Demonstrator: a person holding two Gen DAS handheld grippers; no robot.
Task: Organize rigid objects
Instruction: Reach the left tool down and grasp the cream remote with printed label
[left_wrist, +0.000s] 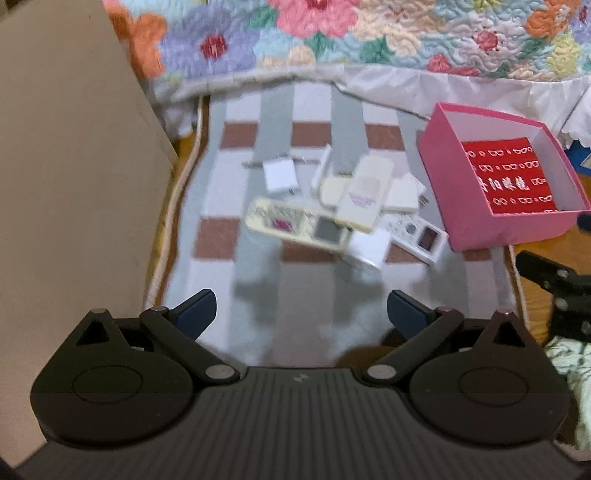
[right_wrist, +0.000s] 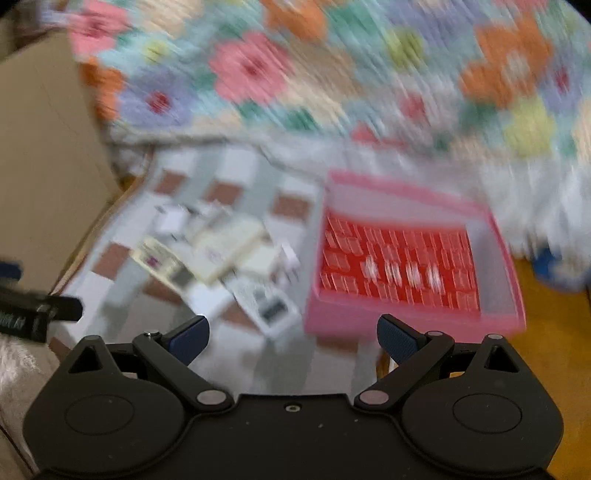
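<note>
Left tool (left_wrist: 301, 314) is spread wide w/ nothing between its fingers, held above the near edge of the checked mat (left_wrist: 258, 184). Right tool (right_wrist: 291, 338) is likewise wide apart and empty, just in front of the pink box (right_wrist: 413, 317); that view is heavily motion-blurred. The pink box (left_wrist: 476, 229) sits at the mat's right edge, lid off, w/ a red printed cloth (left_wrist: 509, 177) lying flat inside. Just left of the box lies a loose pile of rigid bits: a long cream remote (left_wrist: 295, 225), a cream case (left_wrist: 364, 192) overlapping its end, a white remote (left_wrist: 417, 236) nearest the box, and a small white square adapter (left_wrist: 279, 173) at the pile's far left. Beyond the box hangs a floral quilt (left_wrist: 332, 33). Far left of the box stands a tan cardboard panel (left_wrist: 66, 184)
</note>
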